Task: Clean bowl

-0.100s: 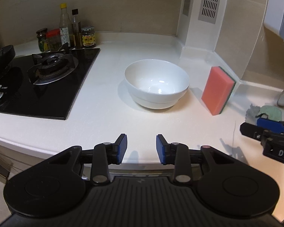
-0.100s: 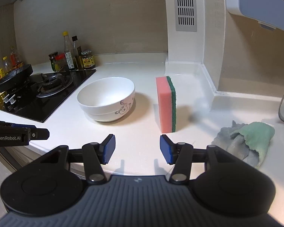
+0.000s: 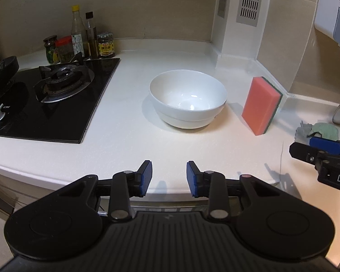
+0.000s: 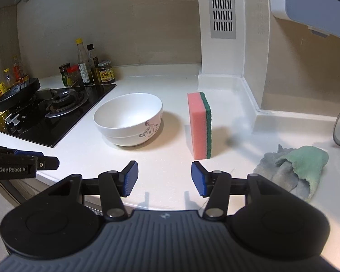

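Observation:
A white bowl [image 3: 188,98] stands upright and empty on the white counter [image 3: 129,149]; in the right wrist view the bowl [image 4: 129,119] shows a grey scroll pattern on its side. A pink sponge with a green scouring side [image 3: 261,105] stands on edge to the bowl's right, apart from it; it also shows in the right wrist view [image 4: 200,125]. My left gripper [image 3: 169,178] is open and empty at the counter's front edge, short of the bowl. My right gripper [image 4: 164,179] is open and empty, short of the sponge.
A black gas hob [image 3: 49,104] with a pan [image 4: 18,94] lies at the left. Sauce bottles and jars [image 3: 83,43] stand at the back. A crumpled green and grey cloth [image 4: 293,167] lies at the right. A white boxed column [image 4: 222,45] stands behind the sponge.

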`<state>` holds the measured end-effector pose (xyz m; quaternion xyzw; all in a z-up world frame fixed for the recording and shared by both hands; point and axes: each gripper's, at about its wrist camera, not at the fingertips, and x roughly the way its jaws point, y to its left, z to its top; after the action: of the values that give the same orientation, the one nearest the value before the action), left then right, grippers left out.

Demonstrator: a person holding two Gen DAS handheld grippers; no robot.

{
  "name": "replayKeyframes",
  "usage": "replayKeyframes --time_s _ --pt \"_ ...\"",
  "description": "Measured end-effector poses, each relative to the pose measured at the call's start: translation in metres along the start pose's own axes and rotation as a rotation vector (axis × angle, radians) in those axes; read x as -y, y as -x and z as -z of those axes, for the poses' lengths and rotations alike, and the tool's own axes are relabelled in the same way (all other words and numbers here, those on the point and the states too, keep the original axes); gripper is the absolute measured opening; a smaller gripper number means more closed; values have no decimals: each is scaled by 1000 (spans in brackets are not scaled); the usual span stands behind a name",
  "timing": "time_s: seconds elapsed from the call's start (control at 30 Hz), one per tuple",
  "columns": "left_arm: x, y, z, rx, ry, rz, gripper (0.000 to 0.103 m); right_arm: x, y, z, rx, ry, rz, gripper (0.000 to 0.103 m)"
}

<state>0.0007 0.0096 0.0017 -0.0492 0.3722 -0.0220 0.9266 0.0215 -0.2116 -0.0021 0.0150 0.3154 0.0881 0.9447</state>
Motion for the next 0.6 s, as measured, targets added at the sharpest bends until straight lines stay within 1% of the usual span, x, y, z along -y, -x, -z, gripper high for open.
replayKeyframes --time_s 0.13,0.23,0.33,0.4,0.43,0.6 --pt "-11 2 -3 24 27 32 40 -1 -1 0 -2 17 -2 47" --pt "-4 -6 1 15 -10 8 40 -2 -1 0 -4 30 -3 47" --pt "0 -10 -3 -31 -12 -32 40 -8 -5 1 -11 45 3 47" --pt "0 -10 -2 -32 -15 -37 40 -10 -7 2 -18 47 -1 47" --pt "-1 -10 -1 -33 -16 -35 40 -10 -6 -2 -29 44 -3 47" --pt "-1 -12 -1 -35 -16 -29 40 -11 -6 0 -28 41 -3 47"
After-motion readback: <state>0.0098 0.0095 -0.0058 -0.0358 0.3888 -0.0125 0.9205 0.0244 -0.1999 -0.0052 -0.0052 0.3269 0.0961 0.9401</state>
